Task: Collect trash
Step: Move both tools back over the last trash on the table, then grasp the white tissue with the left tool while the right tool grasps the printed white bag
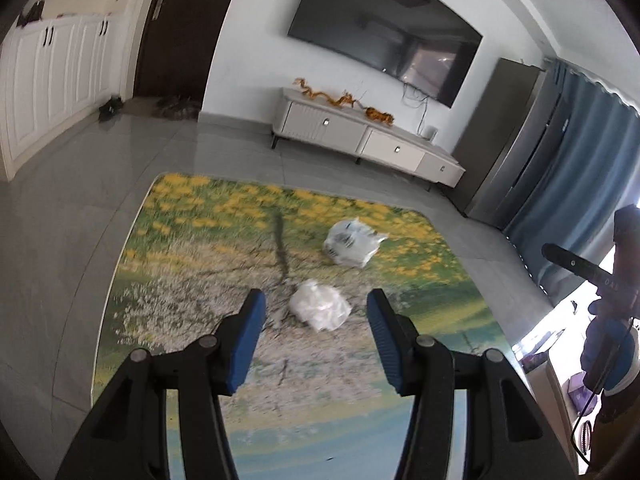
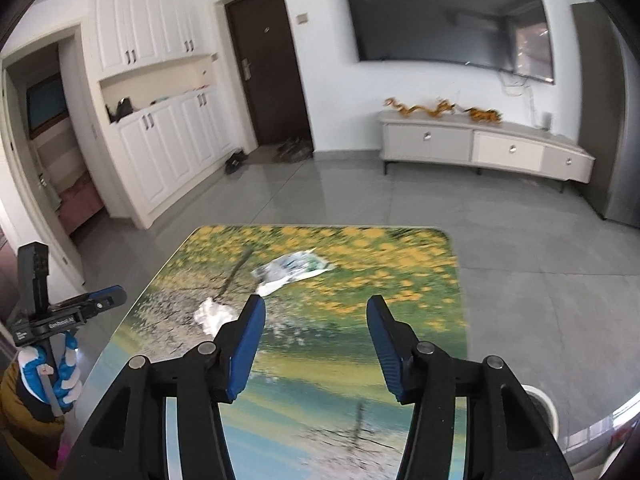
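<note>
Two pieces of trash lie on a flower-print rug [image 1: 200, 240] [image 2: 400, 272]. A crumpled white plastic wad [image 1: 320, 306] [image 2: 212, 314] is the nearer one. A flattened white printed wrapper [image 1: 352, 242] [image 2: 292, 270] lies beyond it. My left gripper [image 1: 316, 308] is open above the rug, and the wad shows in the gap between its blue pads without contact. My right gripper [image 2: 316, 312] is open with nothing between its pads; both pieces lie to its left. Each gripper appears at the other view's edge, held in a gloved hand [image 2: 60, 376].
Grey tiled floor [image 2: 340, 188] surrounds the rug. A low TV cabinet [image 2: 480, 148] stands at the far wall under a wall-mounted TV [image 2: 448, 16]. White cupboards [image 2: 160, 120] and a dark door [image 2: 272, 72] are on the left. A white round container [image 2: 542, 404] sits near the right.
</note>
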The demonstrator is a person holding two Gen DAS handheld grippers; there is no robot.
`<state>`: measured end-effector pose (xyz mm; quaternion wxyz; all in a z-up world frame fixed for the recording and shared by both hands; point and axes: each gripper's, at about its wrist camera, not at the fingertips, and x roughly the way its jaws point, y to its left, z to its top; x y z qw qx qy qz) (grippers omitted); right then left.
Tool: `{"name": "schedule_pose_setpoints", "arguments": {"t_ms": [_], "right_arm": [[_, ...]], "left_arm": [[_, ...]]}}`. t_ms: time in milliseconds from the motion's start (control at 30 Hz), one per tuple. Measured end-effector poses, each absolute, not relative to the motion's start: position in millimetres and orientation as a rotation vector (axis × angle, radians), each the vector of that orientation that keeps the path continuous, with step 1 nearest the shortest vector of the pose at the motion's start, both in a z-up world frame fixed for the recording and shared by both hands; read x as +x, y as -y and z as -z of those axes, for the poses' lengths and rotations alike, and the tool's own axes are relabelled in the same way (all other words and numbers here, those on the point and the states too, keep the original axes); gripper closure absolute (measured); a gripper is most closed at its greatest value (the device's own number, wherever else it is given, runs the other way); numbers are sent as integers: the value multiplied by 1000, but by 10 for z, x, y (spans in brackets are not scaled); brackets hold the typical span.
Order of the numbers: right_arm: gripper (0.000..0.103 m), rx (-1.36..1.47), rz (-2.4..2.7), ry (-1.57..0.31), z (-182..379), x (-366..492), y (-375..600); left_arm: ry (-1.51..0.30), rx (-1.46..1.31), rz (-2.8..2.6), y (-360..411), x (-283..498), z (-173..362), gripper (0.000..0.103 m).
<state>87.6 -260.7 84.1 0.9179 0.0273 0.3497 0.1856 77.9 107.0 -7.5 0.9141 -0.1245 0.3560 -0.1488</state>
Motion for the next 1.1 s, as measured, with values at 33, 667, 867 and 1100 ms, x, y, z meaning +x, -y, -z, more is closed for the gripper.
{"name": "schedule_pose_setpoints", "arguments": {"t_ms": [33, 667, 867, 1100], "right_arm": [[52, 55, -396, -735, -797, 947, 2523], [39, 314, -524, -1002, 135, 2024, 1874], [39, 484, -485, -1086, 493, 2361, 1854], [62, 647, -482, -1119, 758, 2548, 1893]], "left_arm": [[-745, -257, 313, -1076, 803, 124, 52], [-976, -217, 429, -649, 1670, 954, 52], [-975, -226, 441, -609, 1751, 1034, 52], [-980, -219, 447, -554, 1797, 1070, 65]]}}
